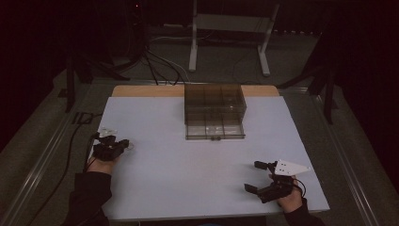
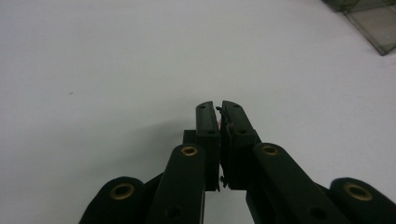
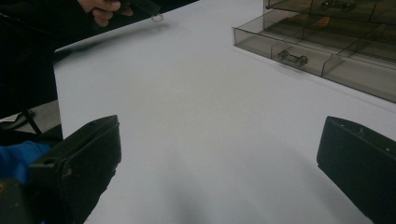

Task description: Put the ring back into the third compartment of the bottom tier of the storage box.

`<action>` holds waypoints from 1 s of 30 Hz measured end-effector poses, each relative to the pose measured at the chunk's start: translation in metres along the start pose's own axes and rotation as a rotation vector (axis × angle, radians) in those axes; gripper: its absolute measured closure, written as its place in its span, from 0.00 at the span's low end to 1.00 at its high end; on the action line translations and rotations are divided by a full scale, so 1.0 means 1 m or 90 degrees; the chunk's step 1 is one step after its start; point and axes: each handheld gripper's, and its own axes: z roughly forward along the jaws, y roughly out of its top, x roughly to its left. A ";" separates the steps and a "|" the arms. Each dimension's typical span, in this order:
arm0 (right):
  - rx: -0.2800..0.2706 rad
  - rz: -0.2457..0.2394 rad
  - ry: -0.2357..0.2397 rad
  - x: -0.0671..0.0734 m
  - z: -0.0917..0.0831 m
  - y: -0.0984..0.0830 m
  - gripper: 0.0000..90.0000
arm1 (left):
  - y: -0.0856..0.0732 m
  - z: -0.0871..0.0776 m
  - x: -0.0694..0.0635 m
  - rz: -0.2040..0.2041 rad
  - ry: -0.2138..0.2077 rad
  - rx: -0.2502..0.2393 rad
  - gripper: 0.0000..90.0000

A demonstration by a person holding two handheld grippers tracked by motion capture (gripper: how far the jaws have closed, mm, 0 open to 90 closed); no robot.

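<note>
A smoky see-through drawer box (image 1: 215, 104) stands at the back middle of the white board (image 1: 179, 183). Its bottom drawer (image 3: 317, 58) is pulled out and has a small metal handle (image 3: 293, 58) on its front. At the board's left edge my left gripper (image 1: 126, 143) lies low over the surface, shut on a small thin ring (image 3: 157, 17); a pinkish sliver of it shows between the pads (image 2: 219, 122). My right gripper (image 1: 254, 176) rests near the front right with its jaws wide open and nothing between them.
A corner of the drawer box (image 2: 373, 23) shows at the top right of the left gripper view. Beyond the board are a wooden table edge (image 1: 141, 90), a white stand's legs (image 1: 193, 52) and cables on the floor.
</note>
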 end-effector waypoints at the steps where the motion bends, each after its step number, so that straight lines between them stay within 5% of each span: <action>1: 0.000 0.001 0.000 0.000 0.000 0.000 0.00 | 0.002 0.001 -0.003 0.002 -0.005 0.000 0.98; 15: -0.001 -0.002 0.002 0.001 0.000 0.000 0.00 | 0.012 0.008 -0.032 0.059 -0.037 0.003 0.98; 30: 0.000 0.001 0.005 0.001 0.000 0.000 0.00 | 0.027 0.011 -0.057 0.084 -0.082 -0.009 0.98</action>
